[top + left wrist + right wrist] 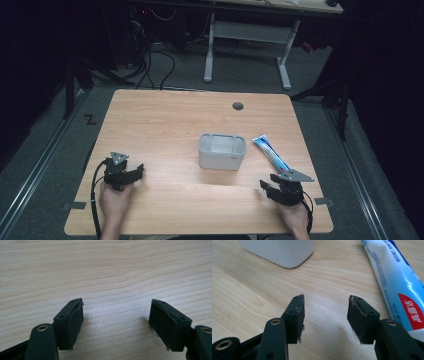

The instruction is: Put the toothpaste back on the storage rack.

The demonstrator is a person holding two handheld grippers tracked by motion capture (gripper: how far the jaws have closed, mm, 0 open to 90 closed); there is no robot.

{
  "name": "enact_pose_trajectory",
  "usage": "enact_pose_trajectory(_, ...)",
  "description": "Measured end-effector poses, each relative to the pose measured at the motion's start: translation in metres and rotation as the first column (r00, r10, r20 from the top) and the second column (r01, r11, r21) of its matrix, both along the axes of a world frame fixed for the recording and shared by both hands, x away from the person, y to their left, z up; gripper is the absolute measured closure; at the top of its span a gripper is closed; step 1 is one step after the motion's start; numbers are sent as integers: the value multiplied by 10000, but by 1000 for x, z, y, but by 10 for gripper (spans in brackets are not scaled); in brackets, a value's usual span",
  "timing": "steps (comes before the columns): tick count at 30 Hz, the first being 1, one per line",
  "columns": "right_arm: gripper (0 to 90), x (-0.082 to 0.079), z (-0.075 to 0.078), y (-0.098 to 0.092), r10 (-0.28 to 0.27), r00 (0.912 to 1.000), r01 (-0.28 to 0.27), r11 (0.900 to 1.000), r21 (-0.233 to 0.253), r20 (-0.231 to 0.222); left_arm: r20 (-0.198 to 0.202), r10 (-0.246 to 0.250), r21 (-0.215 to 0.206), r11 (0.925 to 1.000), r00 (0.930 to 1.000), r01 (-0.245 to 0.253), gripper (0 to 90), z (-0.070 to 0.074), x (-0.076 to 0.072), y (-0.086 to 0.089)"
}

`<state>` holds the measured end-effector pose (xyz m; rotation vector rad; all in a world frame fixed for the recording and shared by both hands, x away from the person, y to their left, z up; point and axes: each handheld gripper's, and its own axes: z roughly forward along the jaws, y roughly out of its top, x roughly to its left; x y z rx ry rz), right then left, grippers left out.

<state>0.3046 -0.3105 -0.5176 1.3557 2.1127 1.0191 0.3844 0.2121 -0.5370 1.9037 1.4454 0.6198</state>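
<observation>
Toothpaste (395, 282), a blue and white tube with a red patch of print near its lower end, lies flat on the wooden table (165, 125) just beside the right gripper (325, 315), on the outer side of the finger that shows at the right of the right gripper view. That gripper's fingers (295, 317) are spread apart with only bare wood between them, and they grasp nothing. Ahead of the fingers and off toward the other side stands a white box (282, 251), its rounded corner resting on the table, apart from the tube. From the high view the tube (271, 155) runs slantwise from just ahead of the right gripper (272, 189) up toward the box (222, 151), which sits open-topped near the table's middle. The left gripper (131, 175) rests well apart from both things, held in a hand (114, 200) at the near edge. Its fingers (71, 323) are likewise released and spread wide, with plain wood grain between and ahead of them.
</observation>
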Motion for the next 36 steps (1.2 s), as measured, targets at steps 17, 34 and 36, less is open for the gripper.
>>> enact_pose_trajectory(17,430,-9,10,-20,-464,9986,440,9957,815,272,2,3,12,10000,10000,-3,281,0,0,0)
enact_pose_trajectory(34,385,-8,23,-39,-904,9943,853,9925,871,563,2,7,29,10000,10000,-7,281,0,0,0)
enact_pose_trajectory(36,385,-6,27,-41,-985,9931,931,9921,840,635,0,7,31,10000,10000,-7,281,0,0,0)
